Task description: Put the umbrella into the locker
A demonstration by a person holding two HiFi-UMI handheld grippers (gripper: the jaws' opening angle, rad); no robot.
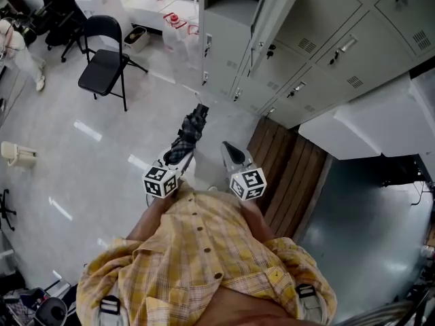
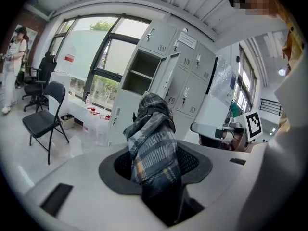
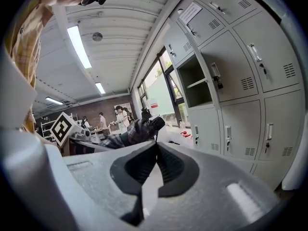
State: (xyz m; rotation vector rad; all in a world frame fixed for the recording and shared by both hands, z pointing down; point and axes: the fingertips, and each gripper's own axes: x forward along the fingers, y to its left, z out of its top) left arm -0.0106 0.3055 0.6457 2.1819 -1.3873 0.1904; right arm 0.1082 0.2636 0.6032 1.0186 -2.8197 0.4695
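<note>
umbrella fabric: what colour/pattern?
The umbrella is dark plaid: navy and grey checks with white and orange lines. Clearest in the left gripper view.

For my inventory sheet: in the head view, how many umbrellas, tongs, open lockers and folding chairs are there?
Umbrella: 1
Tongs: 2, left tongs and right tongs
Open locker: 1
Folding chair: 1
Total: 5

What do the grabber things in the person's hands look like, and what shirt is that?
The left gripper and the right gripper are both pale grey plastic with smooth, rounded bodies. Each carries a white cube printed with black square markers. Their pads are dark and ribbed. The person wears a yellow plaid shirt with buttons.
</note>
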